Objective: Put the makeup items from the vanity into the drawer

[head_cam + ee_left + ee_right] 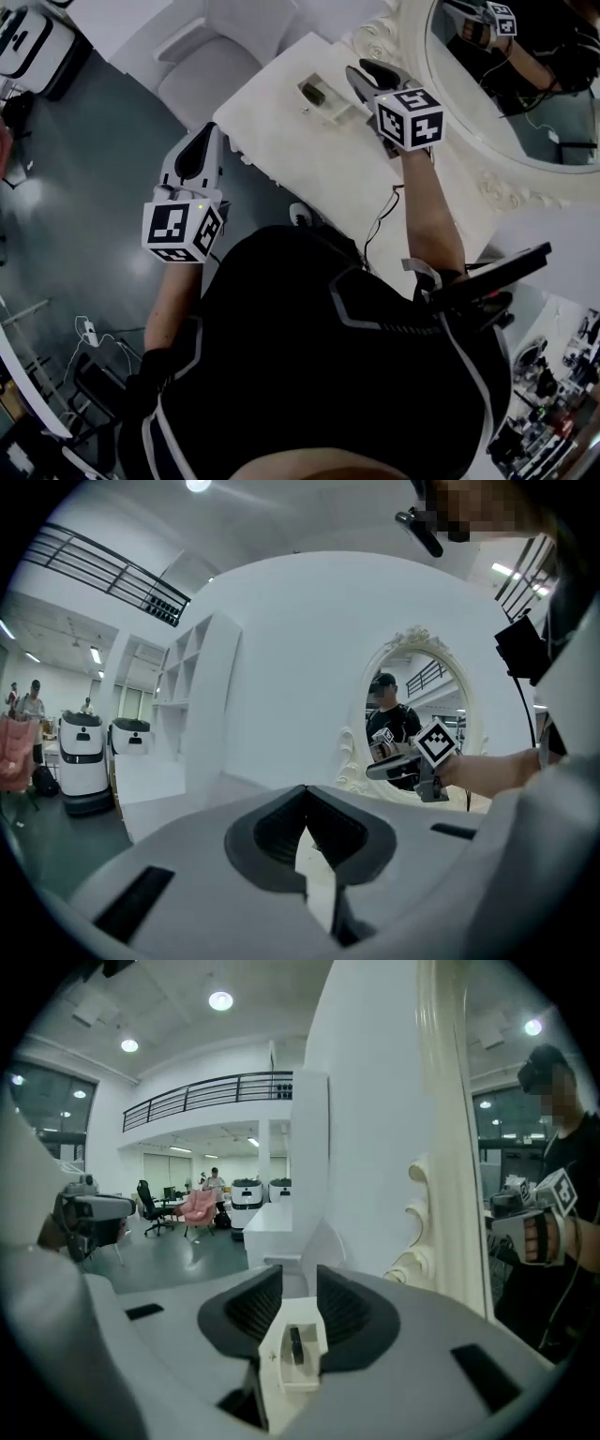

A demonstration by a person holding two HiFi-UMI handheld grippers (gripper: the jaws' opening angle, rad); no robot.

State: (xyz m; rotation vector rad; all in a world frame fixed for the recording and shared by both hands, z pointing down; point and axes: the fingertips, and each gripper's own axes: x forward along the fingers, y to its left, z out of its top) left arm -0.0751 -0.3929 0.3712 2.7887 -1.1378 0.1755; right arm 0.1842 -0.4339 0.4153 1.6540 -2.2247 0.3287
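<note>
- Starting from the biggest thing, we have the white vanity top (309,159) spread beneath and ahead of the right gripper (362,73). The carved mirror (525,84) rises on that gripper's right side. No drawer shows in any view.
- We hold the left gripper (207,133) off the vanity's edge, well apart from the right one. Its jaws are clenched tip to tip with nothing between them.
- We have the right gripper released: its jaws stand apart, and the ribbed pads press on nothing.
- Ahead of and below the right gripper's tips, seen through the gap between the jaws, the clear makeup case (322,97) rests on the vanity top.
- We judge the case to be hard clear plastic: boxy, flat-walled, stiff and light. Its walls look smooth, so it is likely slippery under the pads, and a hard squeeze could crack or scuff it.
- We would take it across its two long flat walls, near the middle of its length, with the jaws square to the walls so it cannot twist out. A moderate squeeze should be enough for something this light.
- A small dark piece (315,94) sits inside the case. We cannot tell whether a lid covers it, so we would keep the case level when lifting, lest the piece slide or drop out.
</note>
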